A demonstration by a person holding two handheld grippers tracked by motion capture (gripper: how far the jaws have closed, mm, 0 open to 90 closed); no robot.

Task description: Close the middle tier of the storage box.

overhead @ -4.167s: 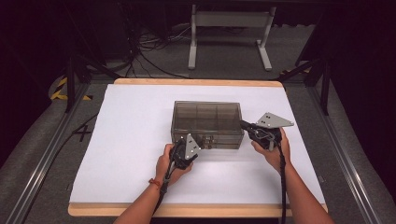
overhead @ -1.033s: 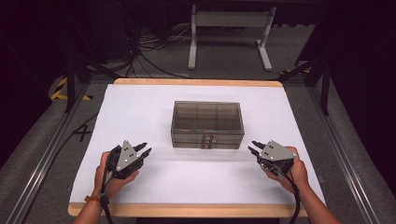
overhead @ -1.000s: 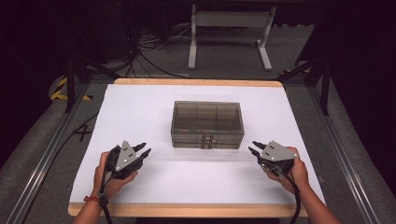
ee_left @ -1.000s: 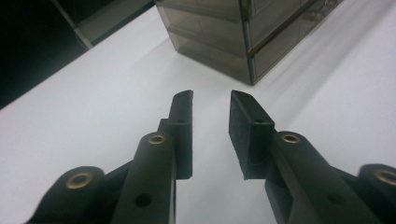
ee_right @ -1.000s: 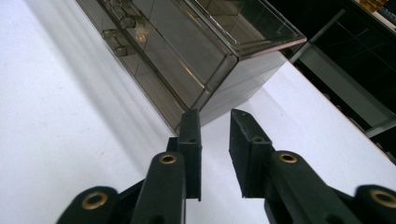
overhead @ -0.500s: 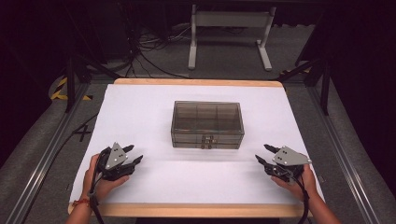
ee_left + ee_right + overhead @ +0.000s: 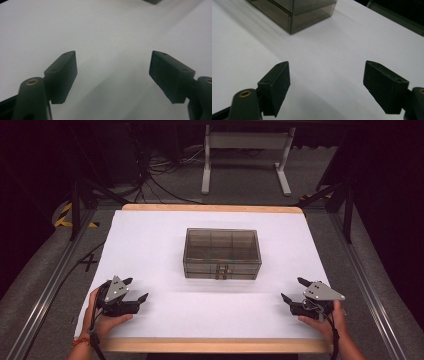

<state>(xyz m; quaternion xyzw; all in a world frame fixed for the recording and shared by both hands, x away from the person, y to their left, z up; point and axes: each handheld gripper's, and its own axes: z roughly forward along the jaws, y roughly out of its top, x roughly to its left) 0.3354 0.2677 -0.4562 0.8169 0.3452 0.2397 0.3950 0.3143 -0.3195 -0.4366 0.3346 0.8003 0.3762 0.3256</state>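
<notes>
High view, near edge of the desk [image 7: 210, 345]: a person's two hands come in from the bottom, each gripping a tool. Left gripper [image 7: 134, 290] sits close to the near-left corner, low over the white sheet, grey three-cornered plate on top, claw aimed toward the right and slightly away. Right gripper [image 7: 296, 290] sits close to the near-right corner, plate on top, claw aimed left and slightly away. Both well apart from each other and from the box

Left gripper view: jaws spread wide, have just been opening, nothing between them but bare white surface. One corner of the box [image 7: 153, 1] barely shows at the top edge

Right gripper view: jaws likewise spread wide, have just been opening, nothing between them. Box [image 7: 294, 12] lies ahead and to the left of the claw, well clear of the pads, one lower corner turned toward the camera

Middle of the desk, high view: smoky see-through box [image 7: 222, 253], lid down, standing flat on the white sheet, its long side parallel to the near edge. Dividers show faintly through the lid. A small latch sits at the middle of its front face. Neither gripper touches it

Far edge: wooden strip of the desk showing beyond the sheet
</notes>
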